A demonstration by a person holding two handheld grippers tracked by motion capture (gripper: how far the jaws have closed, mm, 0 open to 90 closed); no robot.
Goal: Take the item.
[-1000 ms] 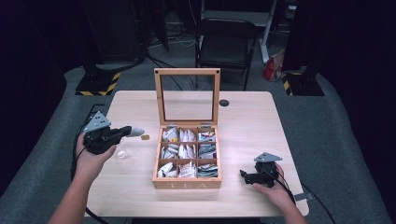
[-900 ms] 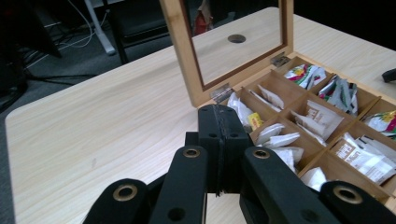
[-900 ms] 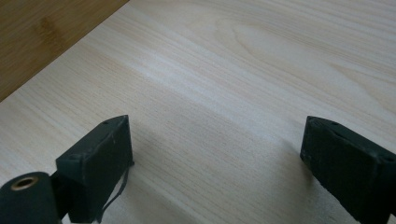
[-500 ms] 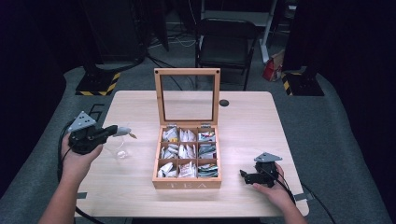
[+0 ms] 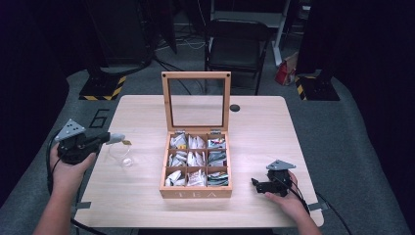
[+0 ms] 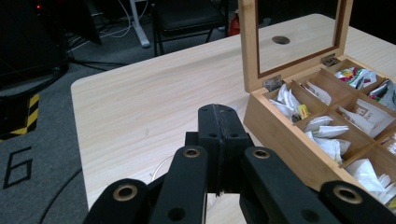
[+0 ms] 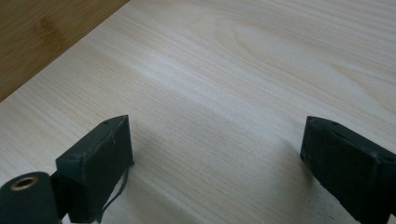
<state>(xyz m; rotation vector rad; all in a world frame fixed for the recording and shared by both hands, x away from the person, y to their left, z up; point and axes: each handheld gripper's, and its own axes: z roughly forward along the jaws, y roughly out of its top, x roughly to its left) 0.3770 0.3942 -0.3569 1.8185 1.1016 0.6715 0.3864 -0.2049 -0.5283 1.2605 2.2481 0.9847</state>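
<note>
small pale tea bag (image 5: pixel 115 138), pinched at the tip of the left hand-held gripper (image 5: pixel 108 138), up off the tabletop (image 5: pixel 147 112) near its left edge. little yellowish tag (image 5: pixel 126 142) just beside the bag, on the side toward the box. too small in the high view to tell more of the bag. jaws pressed flat together in the left gripper view (image 6: pixel 219 116), no gap between them, pointing across the wood toward the box.

clear glass (image 5: pixel 122 156) just below and a bit nearer the person than the bag, standing upright on the tabletop; a thin arc of its rim (image 6: pixel 159 169) peeks out under the jaws in the left gripper view.

wooden tea box (image 5: pixel 195 192) right of the glass, in the middle of the tabletop, with its windowed lid (image 5: pixel 196 76) standing upright at the back. nine compartments in three rows, each holding paper packets.

right hand-held gripper (image 5: pixel 254 185) well apart from all this, resting near the front right corner of the tabletop, just right of the box. jaws spread wide in the right gripper view (image 7: pixel 215 149), bare wood between them, nothing gripped.

dark round hole (image 5: pixel 235 107) in the tabletop behind the box, and a black chair (image 5: pixel 237 46) beyond the far edge.
</note>
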